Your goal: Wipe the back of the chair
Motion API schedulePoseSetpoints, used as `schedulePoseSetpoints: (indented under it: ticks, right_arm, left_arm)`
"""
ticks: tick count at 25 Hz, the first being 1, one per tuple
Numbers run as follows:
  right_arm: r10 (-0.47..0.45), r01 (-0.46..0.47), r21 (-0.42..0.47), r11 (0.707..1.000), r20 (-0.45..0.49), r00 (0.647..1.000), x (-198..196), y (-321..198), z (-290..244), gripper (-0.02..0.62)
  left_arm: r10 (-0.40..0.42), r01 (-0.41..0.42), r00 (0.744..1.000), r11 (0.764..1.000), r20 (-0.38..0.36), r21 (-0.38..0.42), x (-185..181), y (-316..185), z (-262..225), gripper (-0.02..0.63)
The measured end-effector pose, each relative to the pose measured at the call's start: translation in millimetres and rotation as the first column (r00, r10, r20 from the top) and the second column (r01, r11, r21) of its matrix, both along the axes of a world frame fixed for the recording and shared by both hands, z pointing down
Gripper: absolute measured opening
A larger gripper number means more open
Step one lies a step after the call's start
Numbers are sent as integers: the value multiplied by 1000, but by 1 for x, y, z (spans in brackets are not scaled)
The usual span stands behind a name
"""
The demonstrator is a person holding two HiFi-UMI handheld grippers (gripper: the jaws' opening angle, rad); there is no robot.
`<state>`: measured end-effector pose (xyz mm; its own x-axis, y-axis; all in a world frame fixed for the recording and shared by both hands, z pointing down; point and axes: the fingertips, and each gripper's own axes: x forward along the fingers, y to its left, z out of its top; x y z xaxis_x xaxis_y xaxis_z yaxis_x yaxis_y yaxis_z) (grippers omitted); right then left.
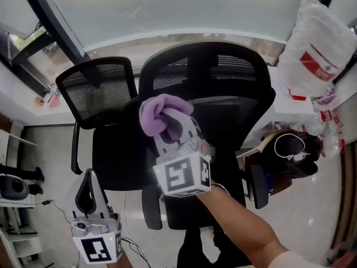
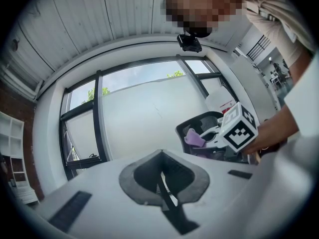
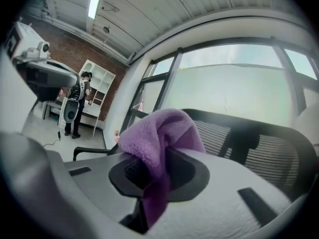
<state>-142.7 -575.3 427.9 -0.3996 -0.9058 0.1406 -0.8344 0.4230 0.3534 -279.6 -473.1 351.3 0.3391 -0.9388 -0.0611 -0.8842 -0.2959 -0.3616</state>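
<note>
Looking down from the head view, the right gripper (image 1: 174, 126) has its fingers closed on a fluffy purple cloth (image 1: 158, 111), bunched into a soft lump over the fingertips. The cloth sits in front of the black mesh backrest of the office chair (image 1: 228, 88), near the backrest's left edge and below its curved top rim; whether it touches the mesh cannot be told. A white cube with black square markers (image 1: 184, 175) caps that gripper. A second black mesh chair (image 1: 97, 91) stands just beside the first, at its left. The left gripper (image 1: 88, 187) hangs low over the pale floor (image 1: 50, 149), well apart from both chairs. At the upper right, a crinkled clear plastic bag (image 1: 315, 43) bears a red label whose print is too small to read.

From the left gripper view, its dark ribbed fingers (image 2: 144, 176) are together with nothing between them. Beyond them show the purple cloth (image 2: 193, 138) and the marker cube (image 2: 239, 128) against a tall, dark-framed window (image 2: 129, 108).

From the right gripper view, the plush cloth (image 3: 159, 133) drapes over the closed fingers (image 3: 127, 171) and hangs down through them, with the chair's ribbed mesh back (image 3: 271, 151) just behind. Far left, a person (image 3: 79, 103) stands by white shelves (image 3: 99, 86) at a brick wall (image 3: 65, 54).
</note>
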Motion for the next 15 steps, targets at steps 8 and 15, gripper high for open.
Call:
schedulePoseSetpoints:
  ticks: [8,15]
  right_arm:
    - [299,-299,-17,954,0,954,203,-5,5,58]
    - [422,-423,23,906,28,906,261,20,-6,58]
  left_arm:
    - [59,-59,998,998,7,1,47,-6,-7,6]
    - [118,-116,992,992,49,-40,60,-2,17,6]
